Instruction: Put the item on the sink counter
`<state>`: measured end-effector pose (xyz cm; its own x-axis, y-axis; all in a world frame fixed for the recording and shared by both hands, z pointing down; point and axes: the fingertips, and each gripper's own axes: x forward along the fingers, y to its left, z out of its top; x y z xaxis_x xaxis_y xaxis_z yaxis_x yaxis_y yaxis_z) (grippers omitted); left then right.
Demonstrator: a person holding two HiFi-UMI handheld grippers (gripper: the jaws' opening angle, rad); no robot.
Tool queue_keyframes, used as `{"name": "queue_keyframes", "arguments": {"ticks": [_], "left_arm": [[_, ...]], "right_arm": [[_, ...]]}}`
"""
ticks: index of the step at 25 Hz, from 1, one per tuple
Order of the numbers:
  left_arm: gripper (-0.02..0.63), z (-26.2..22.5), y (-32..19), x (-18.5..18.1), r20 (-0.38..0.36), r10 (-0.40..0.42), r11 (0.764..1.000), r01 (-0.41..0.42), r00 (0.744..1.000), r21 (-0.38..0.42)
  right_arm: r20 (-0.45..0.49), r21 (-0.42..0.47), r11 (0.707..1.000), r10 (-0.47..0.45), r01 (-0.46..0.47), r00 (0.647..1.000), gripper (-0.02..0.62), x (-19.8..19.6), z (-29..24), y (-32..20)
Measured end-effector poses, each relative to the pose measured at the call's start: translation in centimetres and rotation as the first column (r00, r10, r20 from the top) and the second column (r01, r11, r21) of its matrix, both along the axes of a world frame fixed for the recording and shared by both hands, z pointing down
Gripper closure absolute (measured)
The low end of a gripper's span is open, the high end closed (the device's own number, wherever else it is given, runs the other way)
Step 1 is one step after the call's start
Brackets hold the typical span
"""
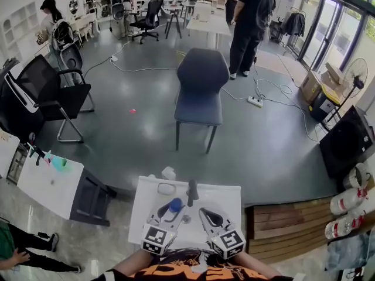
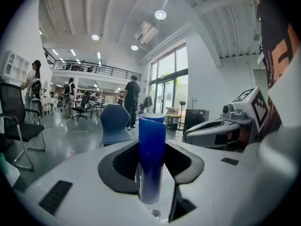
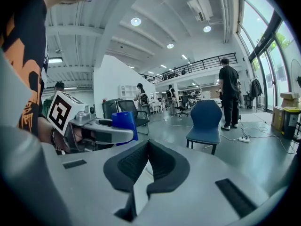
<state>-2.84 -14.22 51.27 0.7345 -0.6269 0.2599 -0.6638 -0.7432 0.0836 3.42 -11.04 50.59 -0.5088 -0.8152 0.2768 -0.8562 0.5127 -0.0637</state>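
A tall blue cup (image 2: 152,145) stands upright between the jaws of my left gripper (image 2: 151,166), which is shut on it. In the head view the blue cup (image 1: 174,205) and left gripper (image 1: 170,208) hover over the near part of the small white sink counter (image 1: 228,199). Beside them on the right, my right gripper (image 1: 206,213) has its jaws closed together with nothing between them. The right gripper view shows its pads (image 3: 134,161) meeting at the tips. It also shows the blue cup (image 3: 125,122) in the left gripper (image 3: 101,135) to the left.
A dark faucet (image 1: 192,192), an oval dish (image 1: 166,188) and a small white container (image 1: 169,172) sit toward the counter's far edge. A blue-grey chair (image 1: 200,92) stands beyond. A wooden platform (image 1: 287,227) lies to the right, a white table (image 1: 50,183) to the left. A person in black (image 1: 249,22) stands far off.
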Motion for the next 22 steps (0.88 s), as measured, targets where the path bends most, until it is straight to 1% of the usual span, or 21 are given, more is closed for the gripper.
{"name": "queue_keyframes", "arguments": {"ticks": [6,12,16,18,20,22], "left_arm": [[0.445,1.4,-0.9,-1.1,0.004,-0.019,1.0,0.019,1.0,-0.021],[0.446,2.5,-1.9,-1.8,0.014,-0.036,0.999,0.036,0.999,-0.02],[0.445,3.8,-2.4,-3.7,0.031,-0.045,0.999,0.045,0.999,-0.012],[0.445,4.0,-3.5,-4.1,0.017,-0.056,0.998,0.056,0.998,0.002],[0.445,3.8,-4.4,-3.6,0.001,-0.062,0.998,0.062,0.998,0.006],[0.445,3.8,-5.0,-3.5,0.003,-0.065,0.998,0.065,0.998,0.003]], "right_arm": [[-0.009,-0.018,1.0,-0.023,0.023,1.0,0.581,-1.4,0.8,-0.7],[-0.019,-0.014,1.0,-0.026,0.026,0.999,0.581,-2.0,1.2,-1.8],[-0.026,-0.033,0.999,-0.034,0.033,0.999,0.581,-3.8,2.8,-2.0],[-0.05,-0.037,0.998,-0.043,0.041,0.998,0.581,-4.1,3.3,-3.0],[-0.074,-0.036,0.999,-0.041,0.038,0.996,0.581,-3.7,3.1,-4.2],[-0.074,-0.054,0.998,-0.044,0.04,0.996,0.581,-3.7,3.5,-4.8]]}}
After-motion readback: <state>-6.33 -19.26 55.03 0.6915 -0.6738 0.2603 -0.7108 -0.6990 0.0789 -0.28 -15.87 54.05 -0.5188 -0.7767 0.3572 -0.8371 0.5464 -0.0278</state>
